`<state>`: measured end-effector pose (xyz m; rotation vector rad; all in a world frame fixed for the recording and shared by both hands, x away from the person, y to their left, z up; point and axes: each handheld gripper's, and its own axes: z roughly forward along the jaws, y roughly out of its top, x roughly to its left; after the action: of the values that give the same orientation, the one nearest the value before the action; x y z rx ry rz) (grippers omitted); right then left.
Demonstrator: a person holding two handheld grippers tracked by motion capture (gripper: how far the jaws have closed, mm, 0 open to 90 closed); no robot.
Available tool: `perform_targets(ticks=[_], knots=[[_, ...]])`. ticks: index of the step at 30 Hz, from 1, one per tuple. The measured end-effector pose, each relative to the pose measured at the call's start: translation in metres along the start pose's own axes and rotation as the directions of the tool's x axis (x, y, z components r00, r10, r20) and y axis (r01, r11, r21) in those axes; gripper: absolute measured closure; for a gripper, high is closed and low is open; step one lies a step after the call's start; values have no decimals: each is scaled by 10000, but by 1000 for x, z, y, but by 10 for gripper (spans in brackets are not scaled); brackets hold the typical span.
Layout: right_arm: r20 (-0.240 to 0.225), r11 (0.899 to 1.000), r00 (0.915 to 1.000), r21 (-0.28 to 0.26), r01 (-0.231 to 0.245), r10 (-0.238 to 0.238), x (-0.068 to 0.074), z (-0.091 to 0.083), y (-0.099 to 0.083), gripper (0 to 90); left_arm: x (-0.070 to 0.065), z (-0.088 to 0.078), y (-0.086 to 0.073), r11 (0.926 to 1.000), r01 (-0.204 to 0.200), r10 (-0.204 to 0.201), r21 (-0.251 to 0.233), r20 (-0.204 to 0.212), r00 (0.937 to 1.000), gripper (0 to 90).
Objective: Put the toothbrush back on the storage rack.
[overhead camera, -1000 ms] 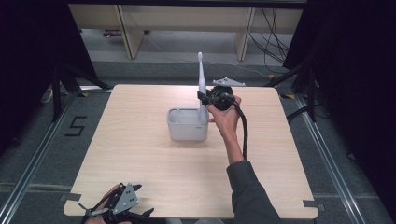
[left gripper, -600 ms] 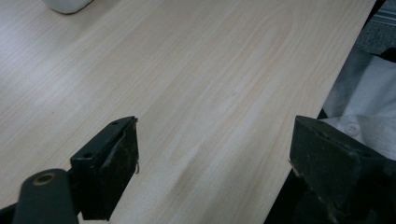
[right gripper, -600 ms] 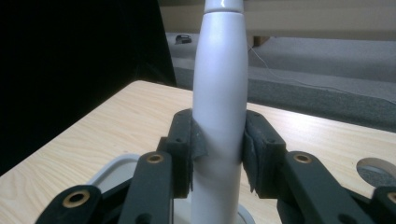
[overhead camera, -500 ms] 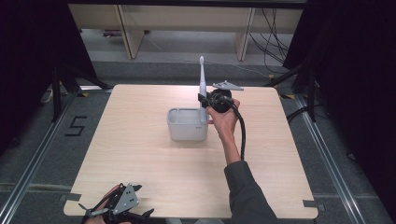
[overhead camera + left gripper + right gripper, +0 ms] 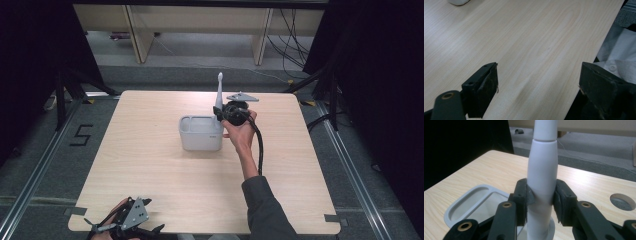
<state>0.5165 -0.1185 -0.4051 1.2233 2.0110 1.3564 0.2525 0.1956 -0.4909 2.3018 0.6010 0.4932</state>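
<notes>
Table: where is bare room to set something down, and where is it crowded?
Bare wood lies left of the grey holder, between it and the table edge, and across the near half up to the left gripper. Crowded: beside the holder, where the right gripper clamps the white toothbrush.

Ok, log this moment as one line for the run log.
right gripper: shut on toothbrush, upright, over grey holder | left gripper: open, idle at near table edge

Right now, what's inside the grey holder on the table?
The grey holder has a wide open compartment that looks empty. At its right end, a white toothbrush stands upright in a round slot, clamped by the right gripper. Its lower end is hidden.
</notes>
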Motion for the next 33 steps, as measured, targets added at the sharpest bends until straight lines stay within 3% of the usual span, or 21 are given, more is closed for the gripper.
perform_targets(ticks=[1, 2, 3, 5, 6, 8, 9, 10, 11, 13, 14, 15, 18, 20, 24, 26, 27, 28, 31, 33], knots=[[7, 10000, 10000, -19, -65, 65, 0, 0, -2, 663, -1, 2, 0, 9996, 132, -132, -233, -9, 9999, 152], [-34, 9999, 10000, 112, -33, 34, 0, 0, -2, 663, -1, 2, -1, 9995, 188, -187, -255, 50, 9998, 152], [28, 9999, 10000, 141, 63, -63, 1, 1, -4, 663, -1, 1, -1, 10000, 55, -55, 18, 54, 10000, 152], [56, 9993, 9997, 267, 251, -253, 0, 2, -5, 664, -2, 2, -1, 9997, 197, -196, -141, 71, 9998, 152], [8, 9995, 10000, 322, 4, -4, 2, 2, -6, 663, -1, 1, -1, 9999, 118, -118, -50, 51, 9999, 152], [68, 9992, 9998, 348, 206, -209, 1, 3, -8, 664, -1, 2, -1, 9993, 217, -216, -304, 44, 9998, 152], [43, 9989, 9997, 395, 259, -260, 1, 4, -9, 664, -1, 1, 0, 9999, 109, -109, -60, 60, 9999, 152], [52, 9984, 9991, 365, 428, -430, 0, 4, -9, 664, -2, 3, -2, 9996, 168, -168, -245, 2, 9999, 153], [111, 9986, 9996, 467, 244, -250, 1, 3, -10, 664, -2, 3, -2, 9994, 221, -221, -277, 21, 9998, 152], [88, 9987, 9996, 421, 271, -275, 1, 5, -12, 664, 0, 0, 0, 10000, 15, -15, 12, 21, 10000, 152], [45, 9982, 9992, 467, 386, -388, 1, 5, -12, 664, -1, 2, -1, 9996, 135, -135, -242, 1, 9999, 152], [93, 9983, 9998, 555, 179, -184, 2, 5, -13, 664, -1, 1, 0, 9999, 105, -105, -67, 58, 9999, 152], [121, 9983, 9994, 491, 323, -329, 2, 6, -14, 664, -2, 2, -2, 9996, 183, -184, -226, -28, 9998, 152], [112, 9979, 9993, 546, 348, -355, 2, 6, -15, 664, 0, 0, 0, 10000, -6, 6, 41, 21, 10000, 152], [169, 9960, 9977, 617, 639, -651, 0, 7, -16, 666, -3, 3, -2, 9993, 269, -267, -277, 80, 9996, 152], [85, 9965, 9978, 532, 650, -656, 0, 7, -17, 665, -1, 1, -1, 9999, 105, -105, -66, 36, 9999, 152], [102, 9973, 9991, 626, 393, -400, 2, 6, -17, 665, -1, 1, 0, 9999, 97, -97, -61, 26, 9999, 152], [140, 9968, 9984, 593, 541, -550, 1, 6, -17, 666, -1, 1, 0, 9999, 96, -96, -53, 33, 9999, 152], [67, 9972, 9995, 677, 319, -324, 1, 7, -18, 670, -3, 3, -2, 9993, 277, -275, -266, 98, 9996, 152], [90, 9982, 9998, 570, 166, -171, 0, 7, -20, 668, -1, 1, -1, 9999, 98, -98, -87, -3, 10000, 152]])
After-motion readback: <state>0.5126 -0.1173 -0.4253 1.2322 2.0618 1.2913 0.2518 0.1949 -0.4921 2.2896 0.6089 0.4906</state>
